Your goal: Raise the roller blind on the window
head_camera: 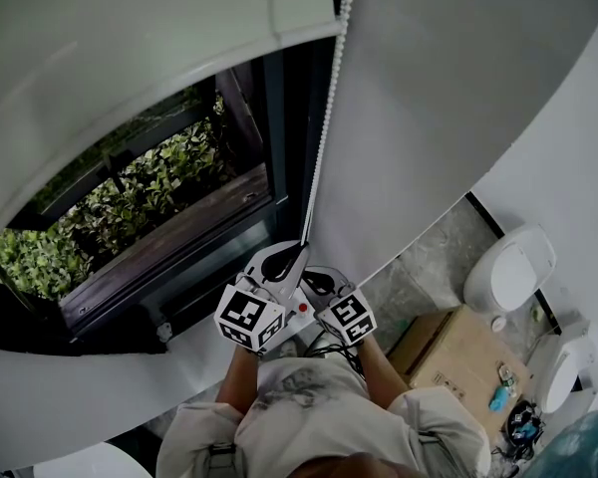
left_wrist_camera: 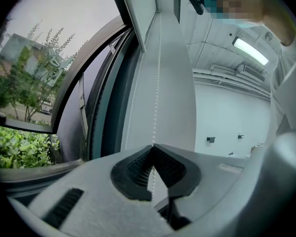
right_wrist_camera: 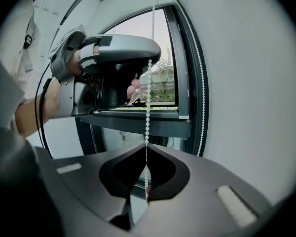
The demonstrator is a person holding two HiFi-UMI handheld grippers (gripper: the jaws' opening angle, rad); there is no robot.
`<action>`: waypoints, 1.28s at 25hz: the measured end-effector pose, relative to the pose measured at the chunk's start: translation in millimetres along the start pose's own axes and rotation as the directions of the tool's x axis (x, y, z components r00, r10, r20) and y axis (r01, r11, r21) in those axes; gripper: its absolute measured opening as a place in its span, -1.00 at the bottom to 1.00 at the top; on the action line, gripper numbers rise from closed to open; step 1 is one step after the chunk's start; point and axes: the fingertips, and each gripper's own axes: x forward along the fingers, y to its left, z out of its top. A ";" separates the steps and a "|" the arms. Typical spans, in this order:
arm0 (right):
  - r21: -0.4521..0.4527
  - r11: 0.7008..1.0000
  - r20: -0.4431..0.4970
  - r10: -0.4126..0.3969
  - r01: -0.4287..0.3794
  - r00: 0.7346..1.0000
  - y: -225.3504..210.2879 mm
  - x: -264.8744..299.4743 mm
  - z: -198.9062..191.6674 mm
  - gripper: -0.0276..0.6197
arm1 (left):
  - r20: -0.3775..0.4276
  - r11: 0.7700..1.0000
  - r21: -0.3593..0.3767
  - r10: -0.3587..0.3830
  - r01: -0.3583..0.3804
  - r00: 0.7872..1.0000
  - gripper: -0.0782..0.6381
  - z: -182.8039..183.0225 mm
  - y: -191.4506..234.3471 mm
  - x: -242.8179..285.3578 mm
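Roller blind [head_camera: 130, 58]: covers the upper part of the window [head_camera: 149, 207]; lower glass uncovered.
Bead chain [head_camera: 324, 137]: runs straight down beside the window into both tools.
Left tool [left_wrist_camera: 153, 147]: jaws clamped on the chain, upper grip.
Right tool [right_wrist_camera: 146, 147]: jaws clamped on the same strand, just below.
Risk: beads may slip between the jaws under a hard pull; an oblique pull may derail the chain.
Position: blind well above both tools.
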 end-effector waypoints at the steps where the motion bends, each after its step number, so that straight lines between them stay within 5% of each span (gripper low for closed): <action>1: -0.007 1.000 0.003 -0.001 0.001 1.000 0.3 0.3 1.1 -0.87 | -0.001 1.000 0.001 0.000 0.000 1.000 -0.74 0.2 0.4 0.3; 14: -0.012 1.000 0.130 0.006 -0.005 0.991 -5.0 -33.7 61.0 -0.68 | -0.004 1.000 0.017 0.015 -0.015 1.000 -0.74 1.4 8.7 -0.3; 32: -0.095 0.995 0.400 0.024 0.016 0.916 -16.9 -85.2 201.0 -0.67 | -0.005 1.000 0.020 0.011 -0.011 1.000 -0.74 1.8 12.5 0.8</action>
